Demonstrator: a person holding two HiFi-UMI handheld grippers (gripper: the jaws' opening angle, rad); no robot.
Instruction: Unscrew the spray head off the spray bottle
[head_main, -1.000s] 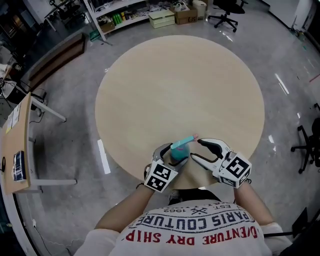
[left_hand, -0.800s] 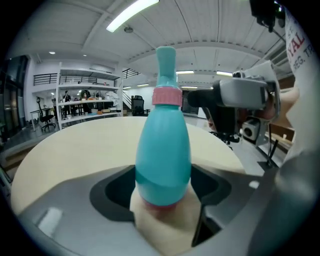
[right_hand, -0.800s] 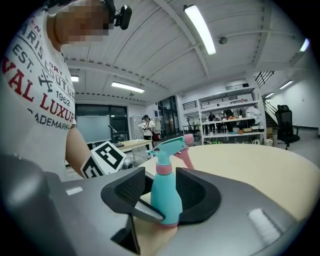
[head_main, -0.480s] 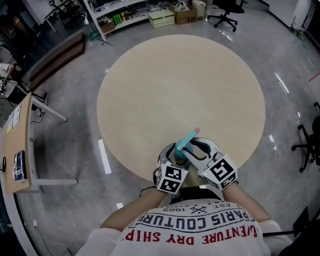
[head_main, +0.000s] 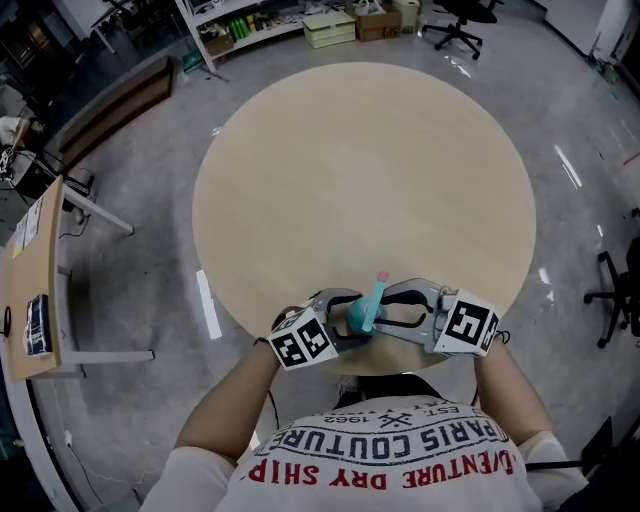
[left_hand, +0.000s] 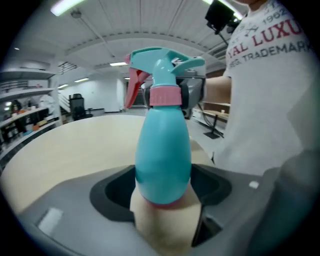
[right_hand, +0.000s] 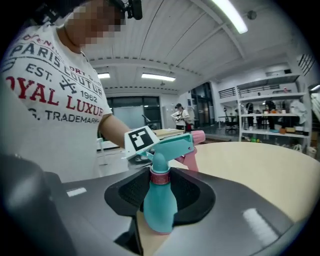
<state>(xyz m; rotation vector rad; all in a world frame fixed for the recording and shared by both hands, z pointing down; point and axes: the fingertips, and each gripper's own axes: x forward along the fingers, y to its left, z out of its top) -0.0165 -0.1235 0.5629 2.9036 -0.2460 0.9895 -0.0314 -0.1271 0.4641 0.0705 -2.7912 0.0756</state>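
Left tongs (head_main: 343, 320) stand wide, clamped on the spray bottle (left_hand: 162, 160) body, which sits between both tongs over the tabletop (head_main: 360, 180) edge. Only my right gripper view shows the pink collar (right_hand: 160, 177) between the right tongs (head_main: 392, 318). Their jaws have just been closing, pad contact unclear. A second ago the right tongs stood clear beside the bottle.

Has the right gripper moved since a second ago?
Yes. Against the table, the right gripper has swung left to the spray bottle; its jaws have just been closing with the bottle between them.
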